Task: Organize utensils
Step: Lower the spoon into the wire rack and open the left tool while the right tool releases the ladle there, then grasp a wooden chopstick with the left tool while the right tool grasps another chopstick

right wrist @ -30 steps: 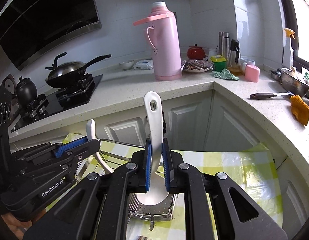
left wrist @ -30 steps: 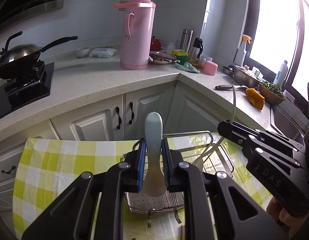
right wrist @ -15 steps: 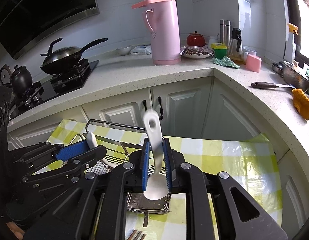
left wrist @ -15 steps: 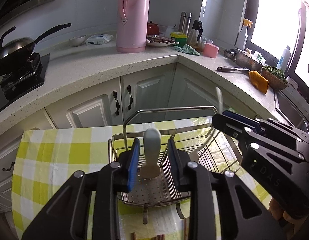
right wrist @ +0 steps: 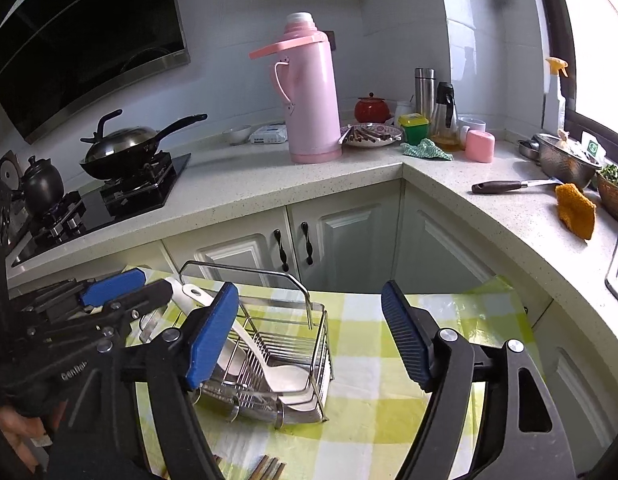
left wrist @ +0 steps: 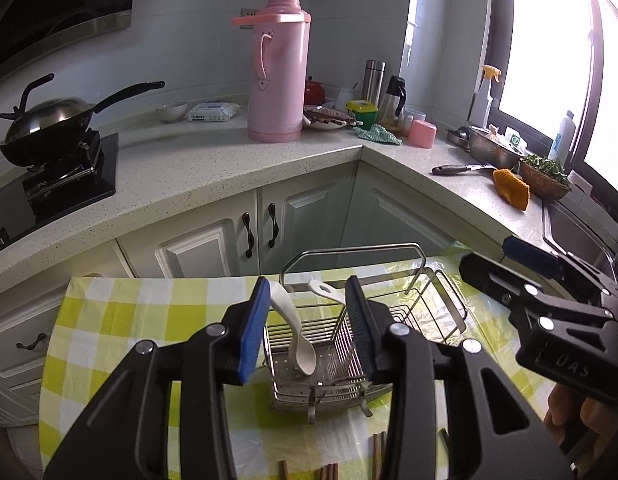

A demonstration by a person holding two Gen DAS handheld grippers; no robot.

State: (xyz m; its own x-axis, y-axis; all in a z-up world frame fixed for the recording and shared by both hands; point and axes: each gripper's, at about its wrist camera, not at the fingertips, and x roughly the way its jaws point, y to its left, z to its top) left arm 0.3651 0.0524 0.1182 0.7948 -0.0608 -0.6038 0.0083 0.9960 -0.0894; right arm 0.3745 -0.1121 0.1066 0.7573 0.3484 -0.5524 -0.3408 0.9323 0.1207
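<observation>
Below both opening tools, left (left wrist: 307, 330) and right (right wrist: 309, 336), the spoons (left wrist: 295, 332) lie freed in the rack (left wrist: 441, 304); withdraw straight, clear of its handle.

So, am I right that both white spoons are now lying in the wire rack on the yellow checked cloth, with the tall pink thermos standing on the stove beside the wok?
Not quite: the pink thermos stands on the speckled countertop, well away from the stove and wok, as the right wrist view shows. The rest holds: both white spoons lie in the wire rack on the checked cloth.
</observation>
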